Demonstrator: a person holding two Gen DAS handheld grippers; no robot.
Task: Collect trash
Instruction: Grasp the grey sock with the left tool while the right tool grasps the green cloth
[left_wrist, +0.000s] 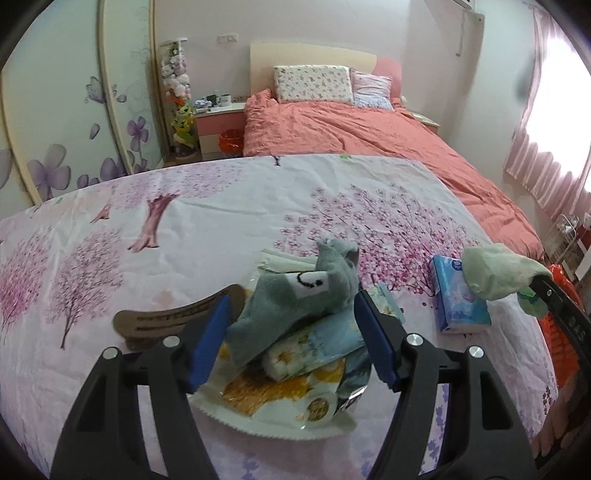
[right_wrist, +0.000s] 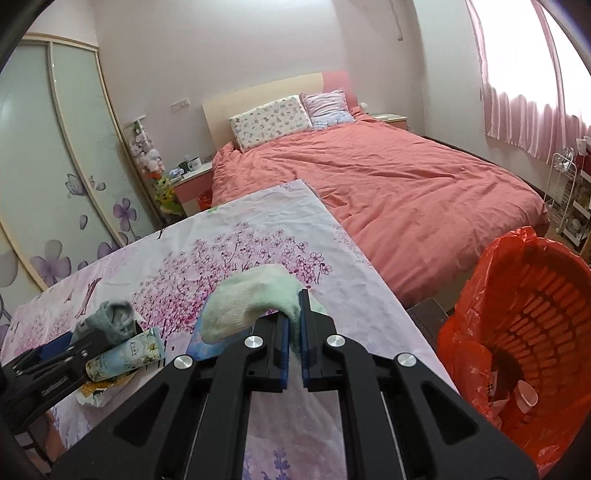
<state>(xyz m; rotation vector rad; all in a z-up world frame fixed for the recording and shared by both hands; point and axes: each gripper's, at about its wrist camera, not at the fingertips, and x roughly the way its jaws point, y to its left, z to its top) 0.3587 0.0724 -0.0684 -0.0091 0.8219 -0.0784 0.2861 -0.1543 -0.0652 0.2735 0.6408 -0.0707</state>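
- Right hand-held gripper (right_wrist: 293, 325): clenched on pale green sock (right_wrist: 251, 302), above counter (right_wrist: 332, 266), left of red bin (right_wrist: 535, 314).
- Left hand-held gripper (left_wrist: 291, 332): released, jaws straddling grey sock (left_wrist: 295, 299) on wrapper pile (left_wrist: 295, 391).

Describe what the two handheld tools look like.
Both match: the left tool and the right tool have black angular plastic frames with triangular cut-outs, round silver bolts at the pivots, and flat blue pads lining the fingers. White digits mark the right tool's side.
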